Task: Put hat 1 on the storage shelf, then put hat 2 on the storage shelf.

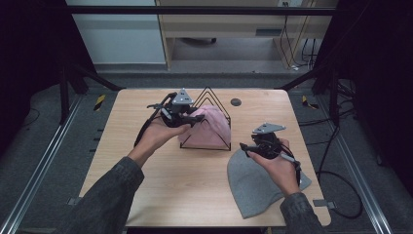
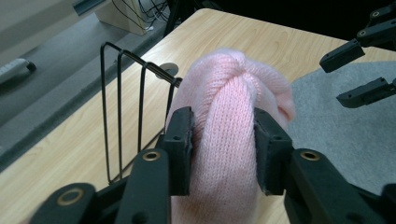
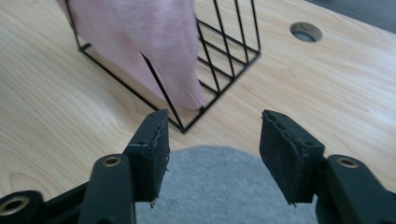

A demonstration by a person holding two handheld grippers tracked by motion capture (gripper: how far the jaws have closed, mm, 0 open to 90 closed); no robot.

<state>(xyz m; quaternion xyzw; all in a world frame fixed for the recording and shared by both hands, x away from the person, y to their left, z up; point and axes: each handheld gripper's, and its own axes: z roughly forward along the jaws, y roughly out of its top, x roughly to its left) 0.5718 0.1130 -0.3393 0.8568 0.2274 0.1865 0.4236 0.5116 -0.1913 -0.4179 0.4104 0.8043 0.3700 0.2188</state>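
On the wooden table [image 1: 195, 195] a pink knitted hat [image 1: 209, 127] is draped over a black wire rack [image 1: 214, 100] shaped like a tent. The left gripper [image 1: 194, 118] reaches in from the rack's left side and has a thick fold of the hat between its jaws. In the left gripper view both pads press into the pink knit [image 2: 224, 135], which bulges up and out above them, so the left gripper [image 2: 223, 140] is closed on the hat, high up near the ridge of the rack [image 2: 126, 107].

A grey knitted hat [image 1: 255, 187] lies flat on the near right part of the table, just beside the rack's front corner. The right gripper [image 1: 244, 149] hovers above its top edge, held in the person's right hand [image 1: 278, 168]. In the right gripper view its jaws stand apart with nothing between them; the right gripper [image 3: 212, 147] looks down on the grey hat [image 3: 219, 186] below and on the rack's near corner [image 3: 187, 126], where the hem of the pink hat [image 3: 154, 42] hangs inside the wires. A round hole [image 3: 306, 31] in the tabletop sits beyond the rack.
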